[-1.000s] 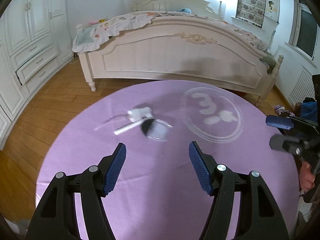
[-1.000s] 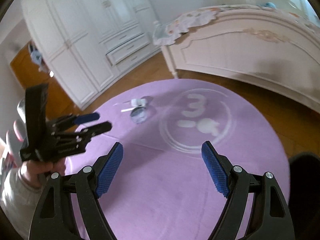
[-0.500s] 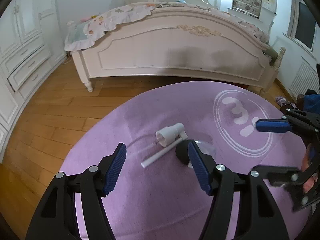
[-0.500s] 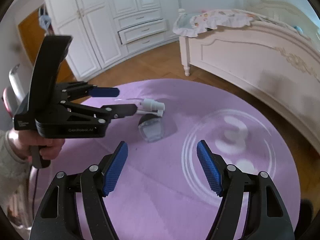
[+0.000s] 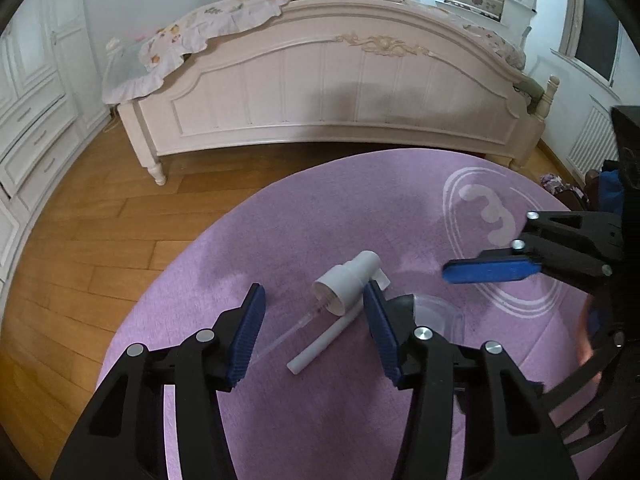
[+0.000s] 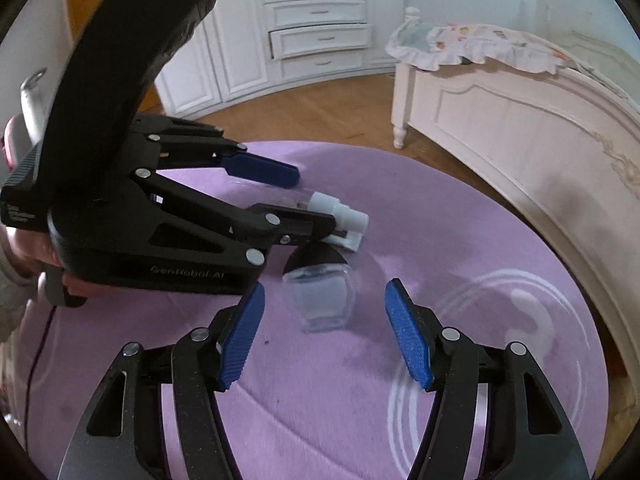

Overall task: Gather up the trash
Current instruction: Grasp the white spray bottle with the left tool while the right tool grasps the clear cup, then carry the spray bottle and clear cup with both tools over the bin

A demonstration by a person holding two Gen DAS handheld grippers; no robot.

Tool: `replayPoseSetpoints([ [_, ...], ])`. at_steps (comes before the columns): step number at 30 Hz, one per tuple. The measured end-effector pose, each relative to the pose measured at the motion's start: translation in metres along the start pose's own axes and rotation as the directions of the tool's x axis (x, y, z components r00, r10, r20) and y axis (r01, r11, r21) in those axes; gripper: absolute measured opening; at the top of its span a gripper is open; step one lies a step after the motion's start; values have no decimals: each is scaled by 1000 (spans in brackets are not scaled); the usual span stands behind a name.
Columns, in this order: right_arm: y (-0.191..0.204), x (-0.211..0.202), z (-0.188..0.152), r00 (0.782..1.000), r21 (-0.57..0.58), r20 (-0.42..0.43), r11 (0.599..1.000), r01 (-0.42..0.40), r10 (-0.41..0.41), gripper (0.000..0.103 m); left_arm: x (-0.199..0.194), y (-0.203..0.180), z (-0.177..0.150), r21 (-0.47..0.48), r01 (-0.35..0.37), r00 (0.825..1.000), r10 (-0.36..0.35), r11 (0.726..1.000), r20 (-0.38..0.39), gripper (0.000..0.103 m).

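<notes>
Two pieces of trash lie close together on a round purple rug [image 5: 280, 420] in a bedroom, near the foot of a cream bed [image 5: 340, 92]. One is a white spray pump head [image 5: 346, 286] with a long white nozzle arm and a thin clear dip tube. The other is a small clear bottle [image 6: 322, 300] with a dark rounded end, lying on its side just beside the pump.

Both pairs of tongs are spread wide and hold nothing. The left tongs [image 5: 314, 334] hang low over the pump, their blue pads on either side of it but not touching it. The right tongs [image 6: 324, 336] hover just short of the clear bottle, lined up with it.

This looks like the reaching step, with nothing collected yet. The next move likely calls for lowering each pair to the rug and closing on its item.

In the left view, the pump's long axis runs diagonally, cap end toward the bed, nozzle arm and tube pointing back toward the camera. In the right view, the bottle's long axis points away from the tongs, dark end farthest.
</notes>
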State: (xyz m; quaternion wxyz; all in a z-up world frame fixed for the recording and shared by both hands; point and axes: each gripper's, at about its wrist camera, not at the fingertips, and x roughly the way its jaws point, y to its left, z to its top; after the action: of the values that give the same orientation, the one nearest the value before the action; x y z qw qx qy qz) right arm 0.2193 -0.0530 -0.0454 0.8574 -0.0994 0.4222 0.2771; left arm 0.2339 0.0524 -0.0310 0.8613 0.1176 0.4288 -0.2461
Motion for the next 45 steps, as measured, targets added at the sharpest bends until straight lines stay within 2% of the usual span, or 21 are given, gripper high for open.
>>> replayPoseSetpoints([
  [2, 1, 7, 1, 1000, -12, -16, 1000, -10, 10, 52, 1, 1, 1, 2, 3, 1000, -3, 1000, 4, 50],
  [4, 4, 10, 2, 1000, -32, -14, 999, -4, 4, 41, 1, 1, 1, 7, -6, 1000, 6, 1000, 9, 45],
  [7, 2, 9, 3, 999, -11, -21, 1000, -27, 27, 41, 2, 2, 1, 5, -17, 1000, 17, 1000, 15, 29],
  [13, -18, -8, -5, 998, 101, -17, 993, -62, 64, 41, -2, -5, -4, -23, -43, 999, 43, 999, 22, 27],
  [18, -33, -42, -23, 996, 182, 34, 979, -85, 81, 41, -12, -14, -9, -57, -47, 998, 49, 997, 27, 27],
  [21, -43, -66, -39, 993, 234, 77, 966, -105, 89, 41, -24, -26, -9, -74, -20, 999, 23, 997, 43, 27],
  [26, -65, -107, -69, 988, 316, 141, 943, -102, 60, 41, -45, -77, -5, -40, 16, 997, -13, 999, 73, 27],
  [31, -94, -149, -116, 982, 411, 190, 908, -74, -6, 41, -56, -140, 4, 1, 41, 994, -41, 999, 99, 27],
  [38, -146, -194, -191, 970, 556, 192, 831, 20, -152, 41, -47, -230, 20, 80, 132, 984, -140, 988, 108, 27],
  [45, -177, -229, -272, 948, 677, 164, 730, 91, -271, 41, -18, -324, 31, 195, 233, 967, -248, 953, 57, 27],
])
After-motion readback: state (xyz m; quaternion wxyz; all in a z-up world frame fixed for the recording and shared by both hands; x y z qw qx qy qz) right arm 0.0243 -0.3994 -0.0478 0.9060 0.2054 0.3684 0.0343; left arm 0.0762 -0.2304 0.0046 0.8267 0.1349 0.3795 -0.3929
